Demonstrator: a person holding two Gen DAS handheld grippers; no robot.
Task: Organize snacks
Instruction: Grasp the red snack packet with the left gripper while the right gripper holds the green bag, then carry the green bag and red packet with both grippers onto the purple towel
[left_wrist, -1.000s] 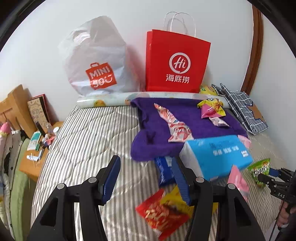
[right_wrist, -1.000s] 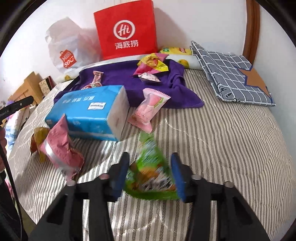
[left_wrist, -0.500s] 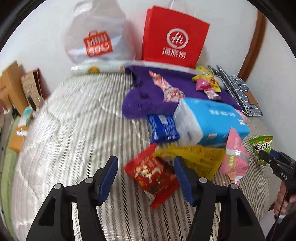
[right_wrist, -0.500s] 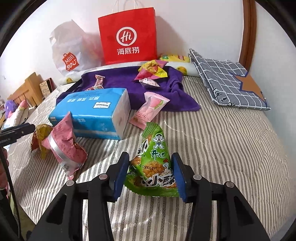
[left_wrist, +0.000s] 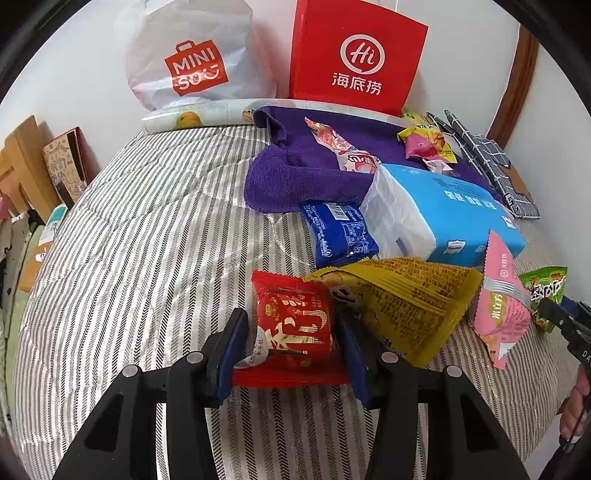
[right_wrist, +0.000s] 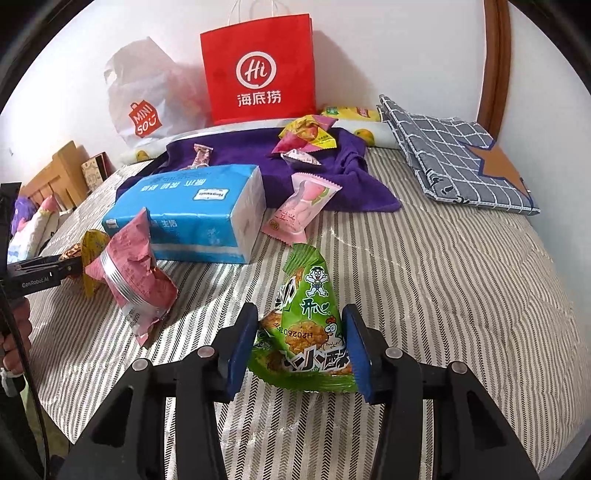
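Observation:
My left gripper (left_wrist: 291, 345) is open around a red snack packet (left_wrist: 293, 325) lying on the striped bed (left_wrist: 147, 240); the blue pads stand at its sides. A yellow packet (left_wrist: 402, 295), a blue packet (left_wrist: 340, 232) and a pink packet (left_wrist: 498, 306) lie beside it. My right gripper (right_wrist: 299, 343) is shut on a green triangular snack bag (right_wrist: 308, 325), whose sides the pads touch. A pink packet (right_wrist: 135, 273) lies to its left and a peach sweet packet (right_wrist: 299, 210) lies ahead.
A blue tissue pack (left_wrist: 443, 218) (right_wrist: 192, 210) sits mid-bed. A purple towel (left_wrist: 306, 166) holds more snacks. A red paper bag (left_wrist: 354, 55) and a white Miniso bag (left_wrist: 192, 55) stand against the wall. A checked cloth (right_wrist: 450, 155) lies at the right.
My left gripper moved forward and down so the red packet now lies between its pads. My right gripper has closed in on the green bag.

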